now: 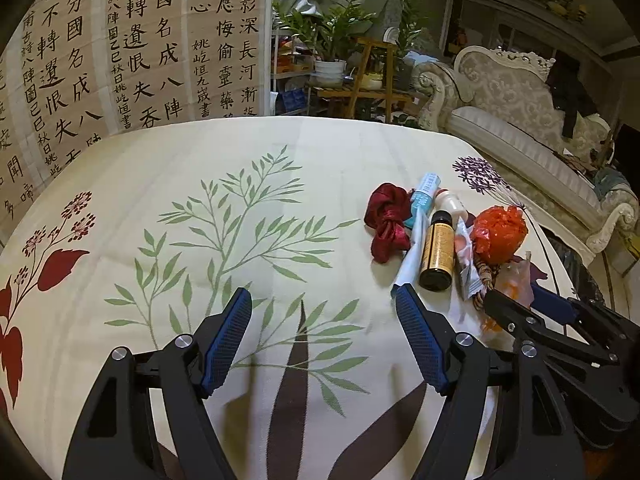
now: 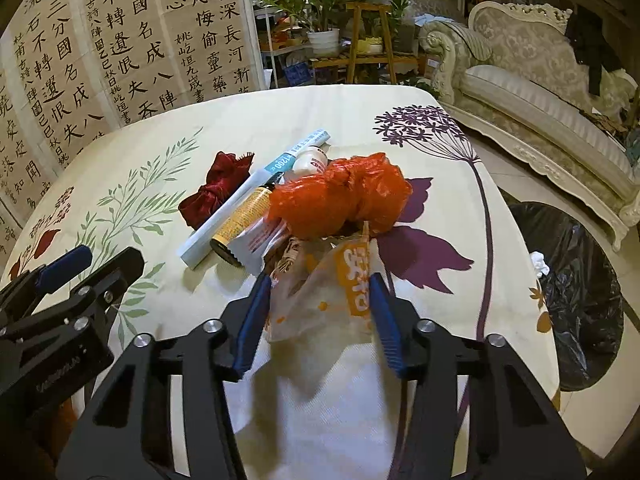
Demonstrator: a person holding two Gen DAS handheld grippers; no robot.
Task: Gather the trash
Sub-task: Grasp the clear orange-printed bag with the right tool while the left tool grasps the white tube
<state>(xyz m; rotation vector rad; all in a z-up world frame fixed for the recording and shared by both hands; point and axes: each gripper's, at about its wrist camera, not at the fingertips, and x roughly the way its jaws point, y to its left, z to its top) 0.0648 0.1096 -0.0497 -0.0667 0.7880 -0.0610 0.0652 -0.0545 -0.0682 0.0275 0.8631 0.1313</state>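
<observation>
- A table covered by a floral tablecloth [image 2: 360, 112] is seen, with a black-lined trash bin [image 2: 568, 304] set beside its right edge.
- A pile of trash is gathered on the cloth: a crumpled orange plastic bag [image 2: 340, 200], a dark red fabric bow [image 2: 216, 192], a white paper tube [image 2: 240, 208] and a brown bottle [image 2: 244, 220].
- The left gripper [image 1: 324, 344] is held released, its jaws spread over bare cloth.
- The right gripper [image 2: 320, 320] is clenched on a translucent orange-printed wrapper [image 2: 320, 300] at the pile's near edge.
</observation>
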